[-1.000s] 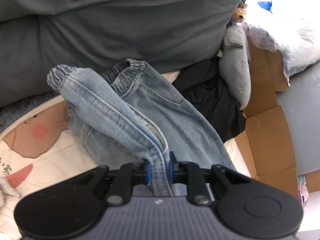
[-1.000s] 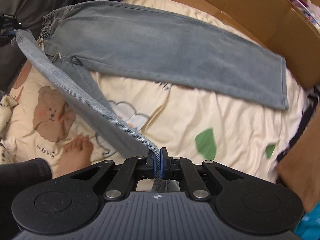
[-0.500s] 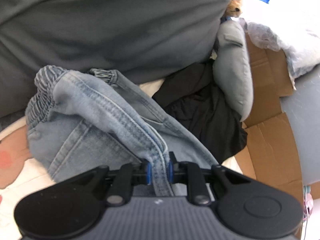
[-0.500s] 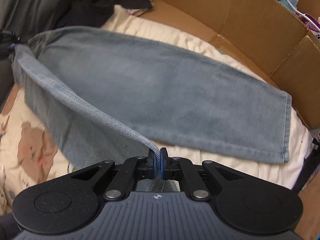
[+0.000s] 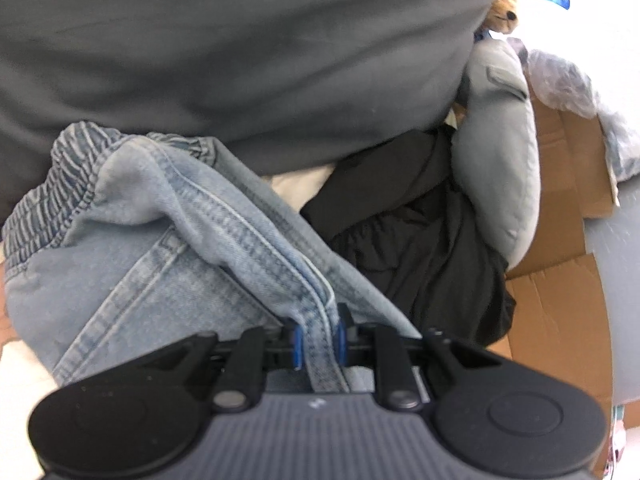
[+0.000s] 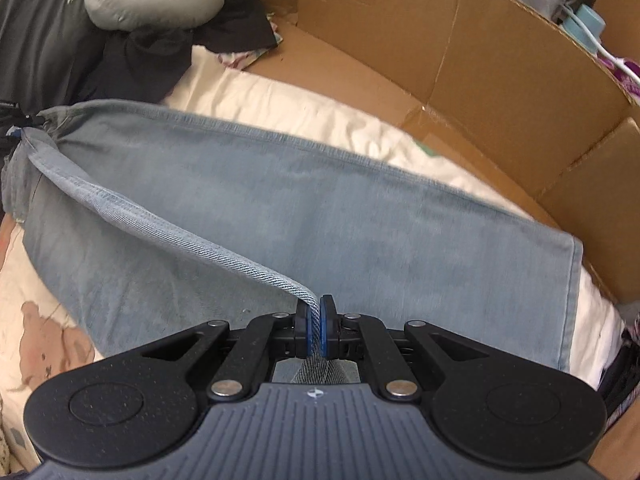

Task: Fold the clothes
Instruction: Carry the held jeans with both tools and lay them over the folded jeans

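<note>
Light blue jeans (image 6: 320, 216) lie lengthwise across the cream printed sheet (image 6: 280, 100), one leg flat with its hem at the right. My right gripper (image 6: 316, 334) is shut on the outer seam edge of the other leg, which stretches taut up and left toward the waist. In the left wrist view the elastic waistband (image 5: 48, 196) bunches at the left, and my left gripper (image 5: 318, 338) is shut on the stitched seam of the jeans (image 5: 168, 248) just below it.
A cardboard wall (image 6: 480, 60) rings the far and right side of the sheet. A grey neck pillow (image 6: 152, 0) and a black garment (image 6: 160, 52) lie beyond the waist end. A large dark grey cushion (image 5: 240, 48) fills the left wrist view's top.
Both grippers carried the lifted leg over toward the flat leg; the held leg now covers most of it. The waistband has dropped lower and flatter in the left wrist view.
</note>
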